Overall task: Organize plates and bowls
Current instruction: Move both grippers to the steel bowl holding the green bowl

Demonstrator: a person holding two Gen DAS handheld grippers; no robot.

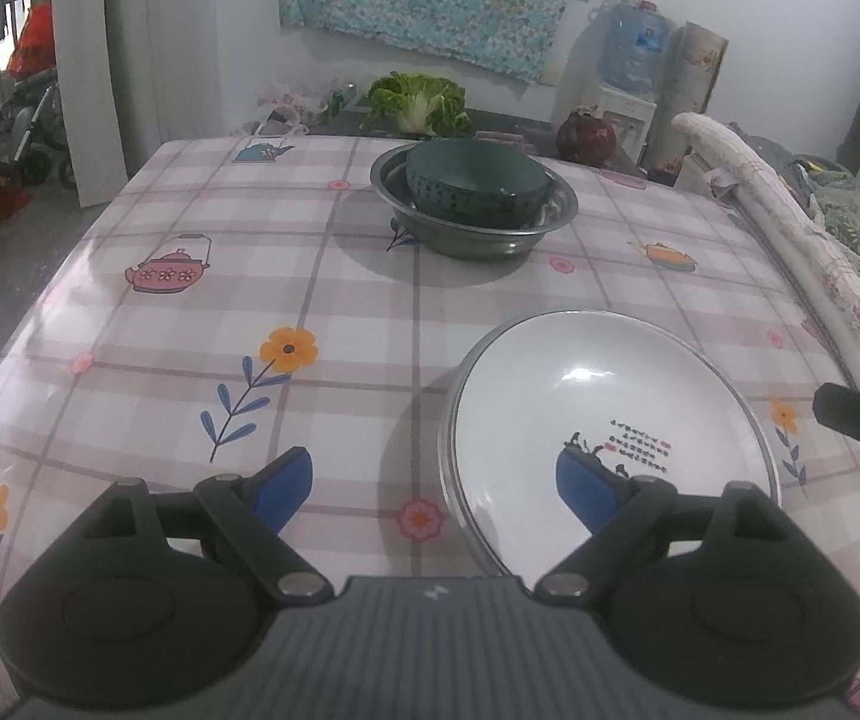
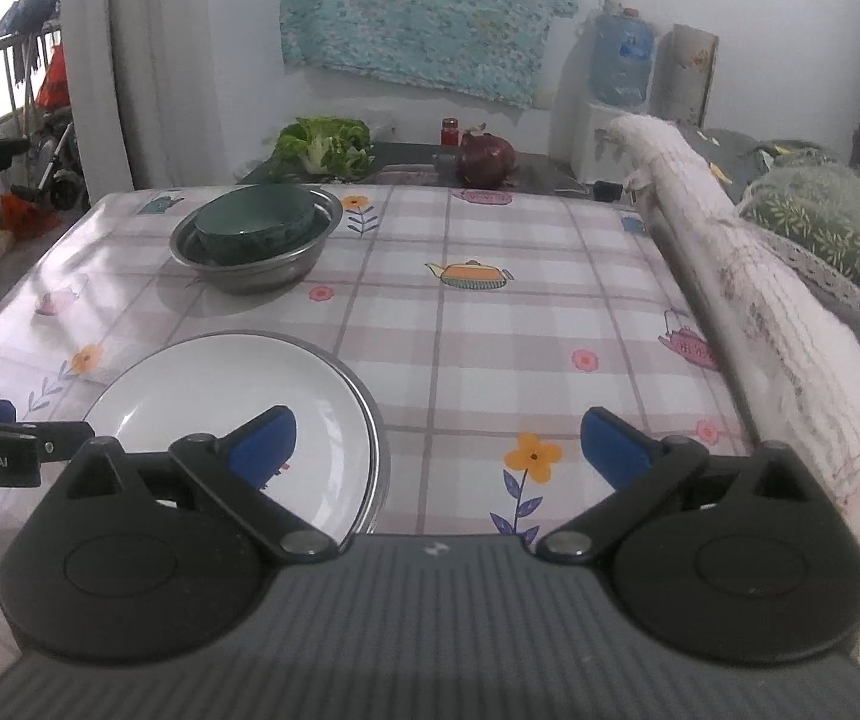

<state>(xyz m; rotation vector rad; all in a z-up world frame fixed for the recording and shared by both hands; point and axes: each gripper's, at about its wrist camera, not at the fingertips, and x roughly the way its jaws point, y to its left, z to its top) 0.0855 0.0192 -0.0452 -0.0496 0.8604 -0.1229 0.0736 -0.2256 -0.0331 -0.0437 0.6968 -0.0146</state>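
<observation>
Your left gripper [image 1: 433,489] hangs nearest the lens in the left wrist view, its blue-padded jaws spread wide with nothing between them; the right-hand pad sits over the near rim of the white plate [image 1: 604,432], but you cannot tell from here whether it touches. That plate rests on top of a metal plate whose grey edge [image 1: 451,438] shows along its left side, both lying on the checked tablecloth [image 1: 250,300] at the near right of the table. Farther off, toward the middle of the far edge, the green bowl [image 1: 475,183] sits inside the steel basin [image 1: 526,237], tilted against its wall. Your right gripper [image 2: 436,441] is also spread wide and empty over bare cloth, with its left pad over the right edge of the white plate [image 2: 214,396]; the stacked plates lie at its near left, and the green bowl [image 2: 256,225] in the basin [image 2: 238,276] stands far left. Beyond the table you see a leafy cabbage [image 1: 418,99], a dark red cabbage [image 2: 487,159] and a water jug [image 1: 634,48] against the wall.
</observation>
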